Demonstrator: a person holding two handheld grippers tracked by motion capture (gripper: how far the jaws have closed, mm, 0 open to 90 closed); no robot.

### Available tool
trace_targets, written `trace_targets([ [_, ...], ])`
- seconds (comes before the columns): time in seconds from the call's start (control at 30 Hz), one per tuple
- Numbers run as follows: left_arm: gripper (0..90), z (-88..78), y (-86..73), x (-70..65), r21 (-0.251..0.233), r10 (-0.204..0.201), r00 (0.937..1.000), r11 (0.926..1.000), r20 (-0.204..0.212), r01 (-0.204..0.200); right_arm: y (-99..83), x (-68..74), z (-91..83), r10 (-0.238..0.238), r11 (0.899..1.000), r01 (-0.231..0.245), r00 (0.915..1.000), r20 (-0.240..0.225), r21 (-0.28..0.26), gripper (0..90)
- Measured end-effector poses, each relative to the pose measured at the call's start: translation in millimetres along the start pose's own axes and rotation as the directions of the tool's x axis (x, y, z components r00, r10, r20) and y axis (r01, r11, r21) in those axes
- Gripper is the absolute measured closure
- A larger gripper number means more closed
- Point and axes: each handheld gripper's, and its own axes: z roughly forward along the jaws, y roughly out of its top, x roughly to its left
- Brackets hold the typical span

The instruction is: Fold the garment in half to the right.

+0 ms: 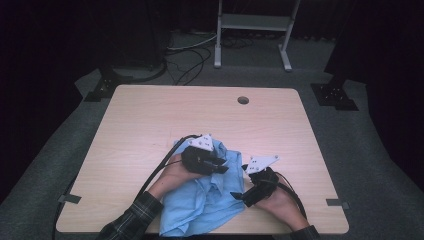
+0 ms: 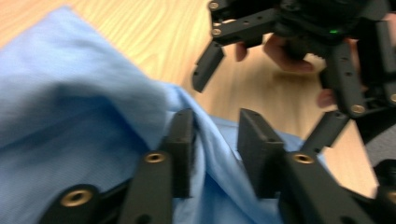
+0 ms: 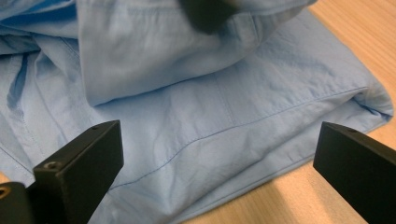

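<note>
Up close, shirt [image 2: 70, 121] fold between left gripper [image 2: 215, 135] jaws

Shirt at the near edge
I see the shirt [image 1: 202, 202] lying on the surface [image 1: 150, 120], between my left gripper [image 1: 220, 166] and right gripper [image 1: 239, 196].

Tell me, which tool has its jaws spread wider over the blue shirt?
The right tool: its jaws stand far apart above the blue shirt. The left tool has only a narrow gap, with a fold of shirt between its jaws.

lt blue shirt [image 1: 210, 200], plaid sleeve [image 1: 131, 218], blk jaws
</note>
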Motion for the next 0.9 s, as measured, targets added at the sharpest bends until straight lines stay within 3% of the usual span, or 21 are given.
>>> trace_targets([
  [0.17, 47.5, -5.2, 11.8, -12.7, -0.021, 0.052, 0.9978, 0.9985, 0.042, -0.051, 0.1, -2.8, -4.6, 0.004, 1.0, -0.004, 0.9999, 0.016, -0.003, 0.8],
  [0.27, 38.3, -13.4, 19.8, -22.4, -0.051, 0.095, 0.9947, 0.9944, 0.038, -0.093, 1.1, -5.0, -9.5, 0.002, 1.0, -0.001, 0.9997, 0.023, -0.017, 0.8],
  [0.37, 31.2, -23.3, 24.0, -25.9, -0.072, 0.104, 0.9941, 0.9922, 0.031, -0.101, 2.2, -7.2, -13.5, 0.009, 1.0, -0.009, 0.9998, 0.02, -0.029, 0.8],
  [0.5, 25.2, -34.0, 22.6, -24.5, -0.063, 0.098, 0.9952, 0.9933, 0.005, -0.097, 6.4, -9.4, -18.3, 0.015, 0.998, -0.016, 0.9999, -0.005, -0.056, 0.0],
  [0.73, 2.6, -50.1, 10.0, -14.3, -0.051, 0.083, 0.994, 0.995, -0.072, -0.086, 19.1, -9.0, -20.4, 0.001, 0.997, -0.005, 0.9986, -0.053, -0.08, 0.0],
  [0.9, 0.0, -63.1, -1.8, -8.8, -0.016, 0.082, 0.9884, 0.9963, -0.128, -0.085, 36.1, -3.1, -15.8, -0.043, 0.995, 0.035, 0.9953, -0.086, -0.092, 0.0],
])
